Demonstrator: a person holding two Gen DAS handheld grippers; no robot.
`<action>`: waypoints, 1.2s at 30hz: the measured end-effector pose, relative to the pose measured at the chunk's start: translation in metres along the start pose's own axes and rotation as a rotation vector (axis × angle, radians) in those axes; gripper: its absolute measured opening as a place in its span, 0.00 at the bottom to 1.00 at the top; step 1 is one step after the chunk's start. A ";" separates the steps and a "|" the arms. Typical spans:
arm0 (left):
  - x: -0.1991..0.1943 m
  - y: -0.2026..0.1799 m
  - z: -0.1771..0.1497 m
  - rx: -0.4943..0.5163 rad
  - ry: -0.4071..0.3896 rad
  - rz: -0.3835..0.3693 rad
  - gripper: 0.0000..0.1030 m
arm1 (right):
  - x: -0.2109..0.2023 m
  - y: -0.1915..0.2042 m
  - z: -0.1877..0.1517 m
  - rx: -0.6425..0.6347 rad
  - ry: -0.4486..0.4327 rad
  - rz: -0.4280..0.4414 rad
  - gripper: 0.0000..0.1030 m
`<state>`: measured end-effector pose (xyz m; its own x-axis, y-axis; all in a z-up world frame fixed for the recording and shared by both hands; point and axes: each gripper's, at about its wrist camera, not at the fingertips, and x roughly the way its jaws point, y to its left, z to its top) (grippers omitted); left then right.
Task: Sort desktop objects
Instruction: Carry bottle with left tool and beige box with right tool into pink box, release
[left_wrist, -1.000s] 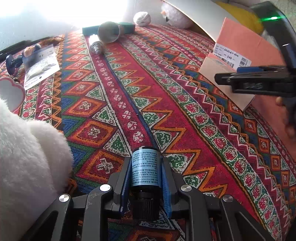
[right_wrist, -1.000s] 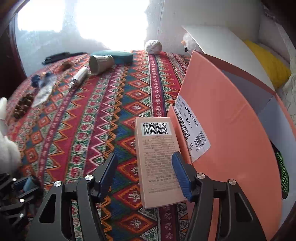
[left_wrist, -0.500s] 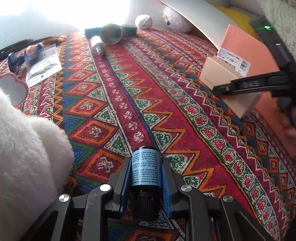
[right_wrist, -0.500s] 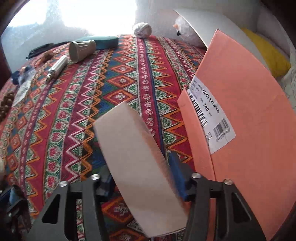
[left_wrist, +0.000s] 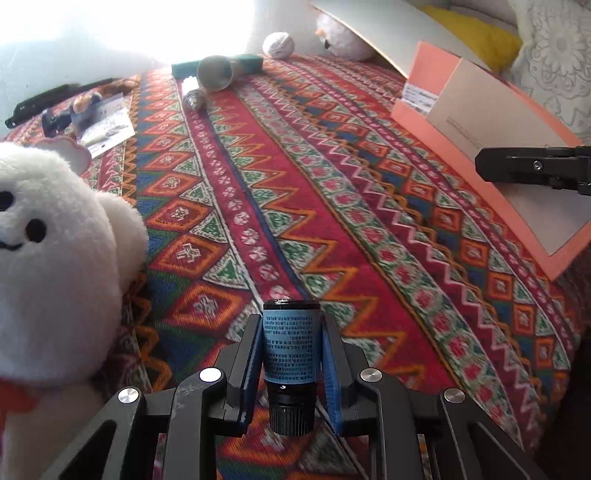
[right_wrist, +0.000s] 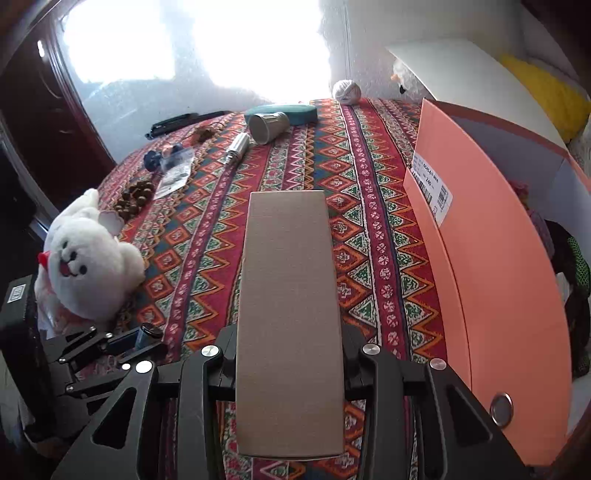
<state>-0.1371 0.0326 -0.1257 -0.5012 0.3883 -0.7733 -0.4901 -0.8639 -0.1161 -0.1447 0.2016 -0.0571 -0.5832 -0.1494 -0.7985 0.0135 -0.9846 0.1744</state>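
Observation:
My left gripper (left_wrist: 290, 332) is shut on a small dark bottle with a blue label (left_wrist: 290, 347), held low over the patterned cloth (left_wrist: 295, 184). My right gripper (right_wrist: 290, 339) is shut on a flat beige carton (right_wrist: 290, 314), held level above the cloth with its plain face up. The left wrist view shows that carton (left_wrist: 498, 122) raised beside the orange storage box (left_wrist: 436, 147), with one right finger (left_wrist: 535, 168) across it. The orange box (right_wrist: 498, 258) stands open at the right, dark items inside. The left gripper (right_wrist: 144, 339) and its bottle sit at lower left.
A white plush toy (right_wrist: 88, 258) sits at the left edge. Far across the cloth lie a metal cup (right_wrist: 267, 125), a teal case (right_wrist: 288, 110), a yarn ball (right_wrist: 346, 92), a metal tool (right_wrist: 236, 147), beads (right_wrist: 135, 194) and a packet (right_wrist: 173, 173).
My right gripper closed on the beige carton, lifted it off the cloth and turned it level beside the orange box. The left gripper kept the bottle and shifted only slightly.

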 end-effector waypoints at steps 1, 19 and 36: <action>-0.007 -0.004 -0.001 0.005 -0.010 -0.003 0.23 | -0.008 0.002 -0.005 -0.001 -0.005 0.008 0.37; -0.131 -0.081 0.018 0.085 -0.210 -0.130 0.23 | -0.148 -0.003 -0.063 -0.006 -0.137 0.051 0.38; -0.153 -0.198 0.138 0.282 -0.334 -0.240 0.23 | -0.271 -0.106 -0.050 0.139 -0.428 -0.070 0.38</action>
<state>-0.0618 0.1891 0.1013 -0.5293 0.6867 -0.4983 -0.7703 -0.6351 -0.0570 0.0520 0.3418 0.1120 -0.8623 -0.0034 -0.5064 -0.1301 -0.9649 0.2281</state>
